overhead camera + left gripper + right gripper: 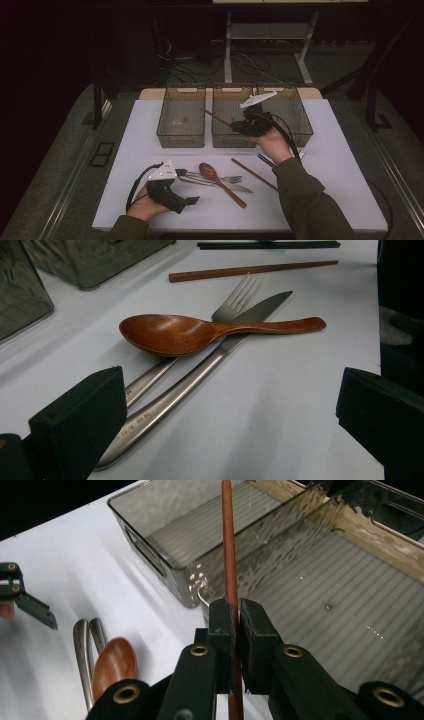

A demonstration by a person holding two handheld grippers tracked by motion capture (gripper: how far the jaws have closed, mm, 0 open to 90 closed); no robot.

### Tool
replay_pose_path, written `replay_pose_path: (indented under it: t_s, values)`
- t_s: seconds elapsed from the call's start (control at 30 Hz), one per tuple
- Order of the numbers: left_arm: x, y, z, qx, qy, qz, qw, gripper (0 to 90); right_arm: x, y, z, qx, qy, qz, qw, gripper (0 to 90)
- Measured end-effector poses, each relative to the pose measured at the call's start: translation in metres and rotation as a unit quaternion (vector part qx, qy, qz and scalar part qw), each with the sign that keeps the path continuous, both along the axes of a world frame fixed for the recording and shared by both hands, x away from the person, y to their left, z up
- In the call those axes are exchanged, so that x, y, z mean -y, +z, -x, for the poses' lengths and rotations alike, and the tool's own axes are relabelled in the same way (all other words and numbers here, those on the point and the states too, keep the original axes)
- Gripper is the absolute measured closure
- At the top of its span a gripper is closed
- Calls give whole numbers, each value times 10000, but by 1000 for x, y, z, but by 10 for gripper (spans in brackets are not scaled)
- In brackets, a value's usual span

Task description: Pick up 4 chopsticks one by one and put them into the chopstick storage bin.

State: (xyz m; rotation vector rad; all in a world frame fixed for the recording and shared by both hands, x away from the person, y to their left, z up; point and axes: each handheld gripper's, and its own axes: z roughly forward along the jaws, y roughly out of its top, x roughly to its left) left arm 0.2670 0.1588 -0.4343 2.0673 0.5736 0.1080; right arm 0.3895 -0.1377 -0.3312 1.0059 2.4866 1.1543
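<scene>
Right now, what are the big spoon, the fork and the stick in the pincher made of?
The spoon looks like wood: reddish brown, smooth, with a soft sheen. The fork looks like brushed metal, probably steel: grey and dully reflective. The chopstick clamped in the right gripper seems wooden too: same reddish brown, matte.

Black claws point(192, 200) with brass rivets, white plates, olive sleeves point(310, 200).

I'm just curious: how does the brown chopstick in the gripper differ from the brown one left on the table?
The held chopstick is clamped in the right gripper, lifted and slanting over the middle bin. The table chopstick lies flat and untouched on the white table, right of the fork. Both are slim, reddish-brown sticks.
</scene>
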Motion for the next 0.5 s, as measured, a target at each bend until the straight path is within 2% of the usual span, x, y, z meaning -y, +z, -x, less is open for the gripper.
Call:
replay_pose_path:
  t_s: [0.33, 0.5]
  values:
    - [1, 0, 0, 23, 0, -21, 10000, 0, -32, 7, -18, 50, 46, 82, 9999, 847]
    - [1, -1, 0, 14, -5, 13, 10000, 0, -48, 6, -29, -21, 50, 191, 9998, 847]
